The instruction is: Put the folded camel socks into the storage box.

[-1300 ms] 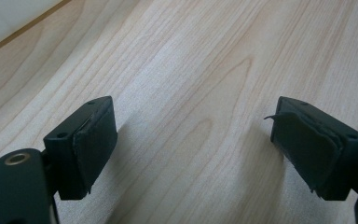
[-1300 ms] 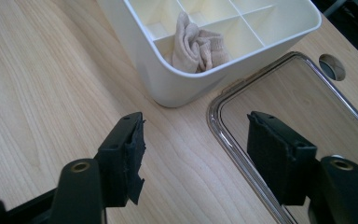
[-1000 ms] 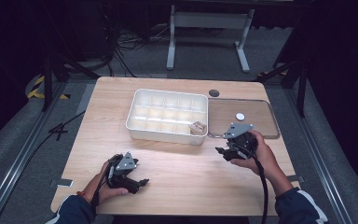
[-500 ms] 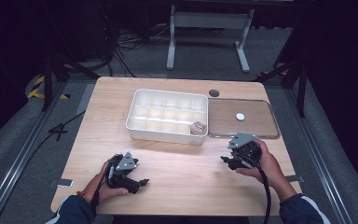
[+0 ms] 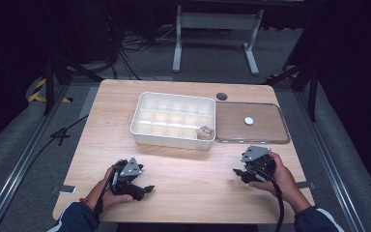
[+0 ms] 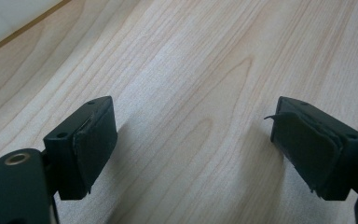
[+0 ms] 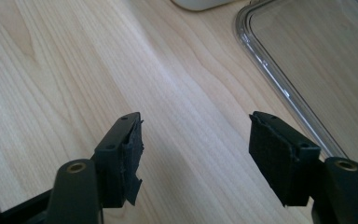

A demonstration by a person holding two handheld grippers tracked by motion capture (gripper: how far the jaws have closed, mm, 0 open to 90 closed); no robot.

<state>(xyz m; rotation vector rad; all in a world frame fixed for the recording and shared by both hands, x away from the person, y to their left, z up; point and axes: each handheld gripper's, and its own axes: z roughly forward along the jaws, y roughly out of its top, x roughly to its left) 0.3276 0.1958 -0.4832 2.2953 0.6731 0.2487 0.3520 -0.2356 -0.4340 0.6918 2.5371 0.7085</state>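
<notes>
A white compartment box (image 5: 173, 120) sits mid-table, with a small tan object (image 5: 205, 132) in its front right compartment. To its right lies a clear lid (image 5: 251, 123) with a small white disc (image 5: 249, 121) on it. My left gripper (image 5: 147, 189) rests low over the table's front left, open, with bare wood between its pads (image 6: 193, 149). My right gripper (image 5: 236, 173) is at the front right, just in front of the lid (image 7: 303, 60), open with nothing between its pads (image 7: 196, 154).
A dark round grommet (image 5: 221, 96) lies behind the box. The wooden table (image 5: 193, 183) has open wood between the two hands. A metal stand (image 5: 212, 34) and cables (image 5: 125, 48) are on the floor beyond the far edge.
The right hand has come back from beside the box and lid towards the table's front right and sunk lower. The left hand has stayed where it was.
</notes>
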